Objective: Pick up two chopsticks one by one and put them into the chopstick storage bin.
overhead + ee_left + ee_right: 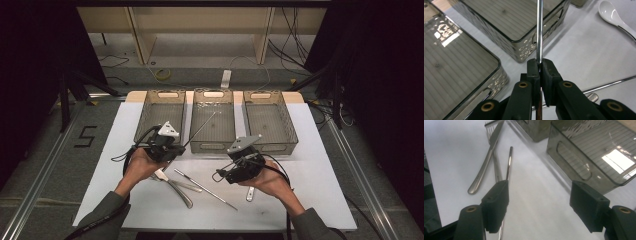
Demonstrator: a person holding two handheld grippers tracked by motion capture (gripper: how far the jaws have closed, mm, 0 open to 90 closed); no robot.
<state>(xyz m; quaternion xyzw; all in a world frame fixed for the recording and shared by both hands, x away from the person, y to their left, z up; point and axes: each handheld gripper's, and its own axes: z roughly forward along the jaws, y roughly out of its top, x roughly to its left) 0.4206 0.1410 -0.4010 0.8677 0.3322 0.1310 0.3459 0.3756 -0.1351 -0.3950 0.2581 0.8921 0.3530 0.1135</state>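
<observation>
Left tool (539,65) is clamped on a thin metal chopstick (539,30) near its lower end — the rod runs straight up out of the pads, and in the high view its tip (214,113) reaches over the middle tray (213,146). Right tool (539,205) has its jaws wide apart with nothing between them, low over the worktop (531,202), beside the second chopstick (509,162) lying next to a knife (486,157) and fork (490,128). To do this well, I'd say: keep the grip firm since the rod is slick and held far from its centre, carry the tip clear over the tray's near wall, lower it flat before letting go. White spoon (614,15) lies well off to the side — no conflict.
</observation>
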